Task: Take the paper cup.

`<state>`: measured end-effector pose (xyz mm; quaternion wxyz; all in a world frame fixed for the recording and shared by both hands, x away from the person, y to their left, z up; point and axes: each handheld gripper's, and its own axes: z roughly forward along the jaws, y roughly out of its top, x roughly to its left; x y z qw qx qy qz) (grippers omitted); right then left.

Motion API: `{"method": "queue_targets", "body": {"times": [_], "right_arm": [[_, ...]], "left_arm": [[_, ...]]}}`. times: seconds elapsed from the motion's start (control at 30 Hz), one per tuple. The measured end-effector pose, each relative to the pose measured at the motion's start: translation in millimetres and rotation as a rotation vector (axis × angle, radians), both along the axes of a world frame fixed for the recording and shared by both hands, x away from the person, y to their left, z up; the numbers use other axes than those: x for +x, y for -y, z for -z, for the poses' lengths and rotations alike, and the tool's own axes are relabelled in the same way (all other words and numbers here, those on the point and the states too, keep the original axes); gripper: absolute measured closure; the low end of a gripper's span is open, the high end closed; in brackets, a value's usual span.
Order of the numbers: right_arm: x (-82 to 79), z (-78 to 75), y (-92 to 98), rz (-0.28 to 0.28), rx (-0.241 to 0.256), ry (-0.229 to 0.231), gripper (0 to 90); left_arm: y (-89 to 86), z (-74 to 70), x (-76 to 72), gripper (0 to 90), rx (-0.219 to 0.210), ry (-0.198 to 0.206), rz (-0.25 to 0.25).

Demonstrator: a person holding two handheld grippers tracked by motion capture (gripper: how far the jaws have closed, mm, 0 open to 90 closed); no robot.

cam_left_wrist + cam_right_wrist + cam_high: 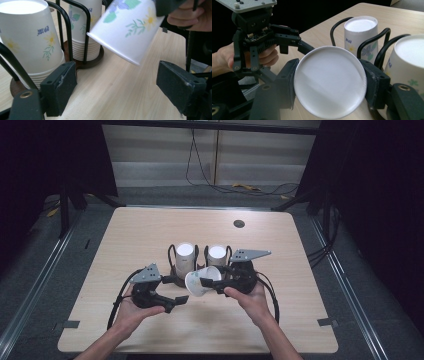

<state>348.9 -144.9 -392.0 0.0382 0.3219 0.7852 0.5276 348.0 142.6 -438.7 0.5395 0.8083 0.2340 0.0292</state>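
While the right tongs [216, 281] pinch a tilted cup [202, 281] above the table [280, 320], the left tongs [176, 303] hang spread beside it.

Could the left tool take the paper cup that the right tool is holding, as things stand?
Probably yes: the left tool is open, and the cup, clamped in the right tool, hangs tilted just beyond its jaws with nothing between them.

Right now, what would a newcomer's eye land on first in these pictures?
First, the flowered paper cup clamped on its side in the right gripper, held above the middle of the table. Behind it stand two stacks of upturned cups in a black wire holder. The left gripper waits open just left of the held cup.
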Motion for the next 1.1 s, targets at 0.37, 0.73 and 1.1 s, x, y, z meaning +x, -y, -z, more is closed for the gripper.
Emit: {"method": "queue_targets", "body": {"times": [0.37, 0.73, 1.1], "right_arm": [[-12.0, 17.0, 1.6, -0.012, 0.058, -0.041, 37.9], [-14.9, 26.8, 2.2, -0.043, 0.099, -0.046, 37.9], [-15.8, 32.6, -3.8, -0.085, 0.148, -0.044, 37.9]], "left_arm": [[9.4, 2.6, 4.3, 16.3, -0.021, -0.014, 0.038], [10.7, 5.7, 0.5, 15.8, -0.014, 0.003, 0.079], [9.6, 13.4, -1.7, 15.5, -0.042, -0.010, 0.112]]}}
